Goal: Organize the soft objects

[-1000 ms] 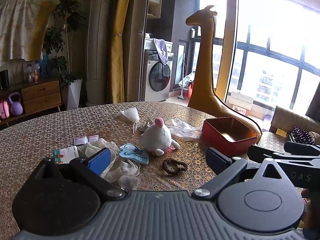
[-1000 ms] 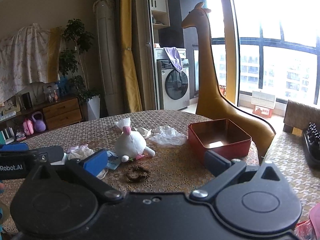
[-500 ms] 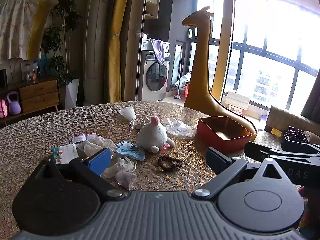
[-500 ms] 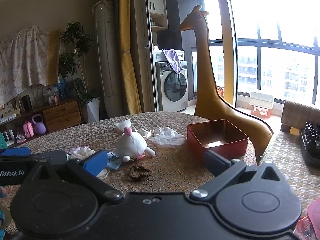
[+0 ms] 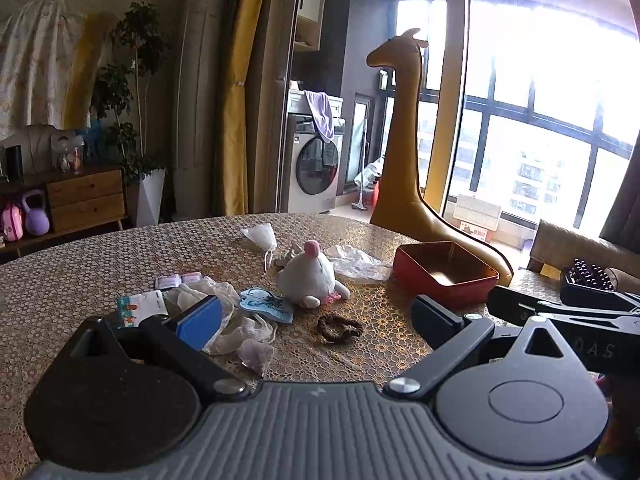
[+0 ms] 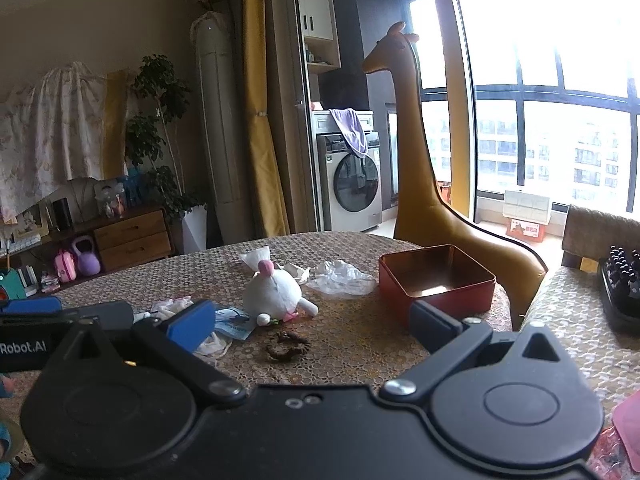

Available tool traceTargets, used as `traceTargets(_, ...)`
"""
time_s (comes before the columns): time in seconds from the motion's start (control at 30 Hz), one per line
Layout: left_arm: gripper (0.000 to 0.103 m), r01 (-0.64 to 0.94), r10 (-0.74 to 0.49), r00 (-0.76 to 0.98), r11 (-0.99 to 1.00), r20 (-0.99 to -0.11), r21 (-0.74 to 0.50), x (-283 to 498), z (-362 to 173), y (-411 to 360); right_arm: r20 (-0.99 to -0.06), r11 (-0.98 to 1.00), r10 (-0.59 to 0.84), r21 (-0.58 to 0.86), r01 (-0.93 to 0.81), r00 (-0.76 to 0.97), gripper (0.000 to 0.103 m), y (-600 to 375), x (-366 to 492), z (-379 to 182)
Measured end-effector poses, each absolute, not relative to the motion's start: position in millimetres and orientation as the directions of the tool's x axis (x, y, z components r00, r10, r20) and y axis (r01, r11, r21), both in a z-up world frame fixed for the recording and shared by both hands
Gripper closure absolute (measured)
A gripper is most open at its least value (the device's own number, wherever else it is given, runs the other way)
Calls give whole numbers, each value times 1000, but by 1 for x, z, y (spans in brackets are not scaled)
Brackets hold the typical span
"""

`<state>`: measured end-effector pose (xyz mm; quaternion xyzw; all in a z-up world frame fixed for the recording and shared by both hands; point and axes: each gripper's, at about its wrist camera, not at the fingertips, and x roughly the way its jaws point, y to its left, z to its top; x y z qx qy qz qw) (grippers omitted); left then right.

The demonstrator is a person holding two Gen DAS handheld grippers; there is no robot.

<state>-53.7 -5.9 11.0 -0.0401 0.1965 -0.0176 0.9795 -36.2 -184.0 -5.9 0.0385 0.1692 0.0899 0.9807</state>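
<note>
You are holding both tongs above the near edge of the round desk [image 5: 80, 264], and both are standing wide apart with nothing between their pads. Your left tongs [image 5: 316, 318] are framing the clutter from its own view; your right tongs [image 6: 312, 320] are doing the same, and in the right wrist view the left tool is showing at the far left edge.

Nearest to you, a brown scrunchie [image 5: 339, 327] is lying flat on the patterned cloth, roughly centred between the fingers in both views. Just left of it, a crumpled pale mesh cloth [image 5: 236, 320] is spreading beside the left blue pad [image 5: 200, 322], with a light blue printed pouch [image 5: 266, 305] resting on its far edge. A small white card packet [image 5: 140, 306] is lying further left.

Behind the pouch, a white plush toy [image 5: 308, 276] with a pink tip is lying on its side, a little pink showing under it. To its right, crumpled clear plastic [image 5: 356, 262] is lying between the toy and an open red tin box [image 5: 444, 276], which is looking bare inside and sitting near the desk's right rim. A white face mask [image 5: 261, 236] is lying beyond the toy.

Past the desk, a tall yellow giraffe figure [image 5: 404, 140] is standing by the window, with a washing machine [image 5: 314, 168] behind.
</note>
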Motion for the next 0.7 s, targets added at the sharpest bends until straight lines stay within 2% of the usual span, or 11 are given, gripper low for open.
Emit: traceTargets(0.7, 1, -10, -20, 938, 996, -347, -83, -62, 14, -1, -290, 978, 204, 97, -183, 935, 0, -182, -45, -2)
